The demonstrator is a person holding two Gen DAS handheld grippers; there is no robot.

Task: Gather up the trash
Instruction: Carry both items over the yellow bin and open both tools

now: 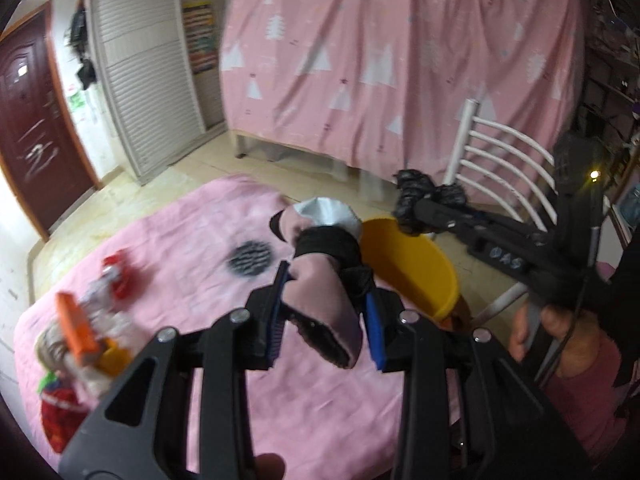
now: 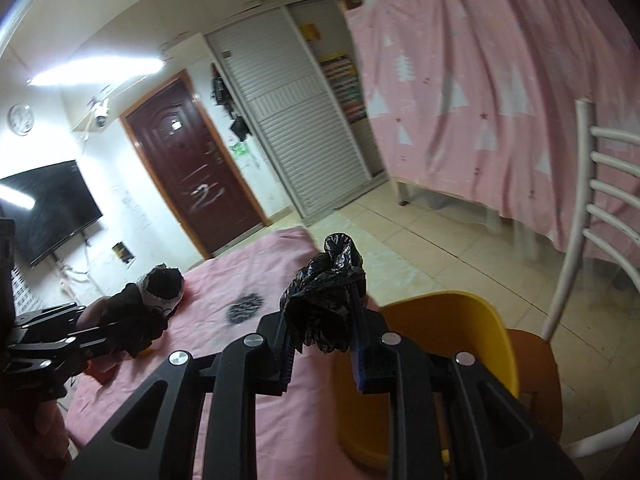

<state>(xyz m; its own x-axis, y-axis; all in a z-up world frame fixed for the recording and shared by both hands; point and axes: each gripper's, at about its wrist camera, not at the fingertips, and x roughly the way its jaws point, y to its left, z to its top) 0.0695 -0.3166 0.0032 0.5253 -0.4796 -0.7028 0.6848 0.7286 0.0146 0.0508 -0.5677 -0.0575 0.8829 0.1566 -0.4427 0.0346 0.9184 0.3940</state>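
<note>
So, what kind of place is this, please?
Probably a room in a home: a wall-mounted television beside a dark red door, a louvred wardrobe, and a table under a pink cloth.

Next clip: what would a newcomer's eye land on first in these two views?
Probably the two loads: the left hand-held gripper clamps a pink and black bundle, and the right hand-held gripper pinches a crumpled black plastic bag. Next, the yellow bin on the chair at the far right edge of the pink table. Behind everything hangs a big pink sheet with white trees.
</note>
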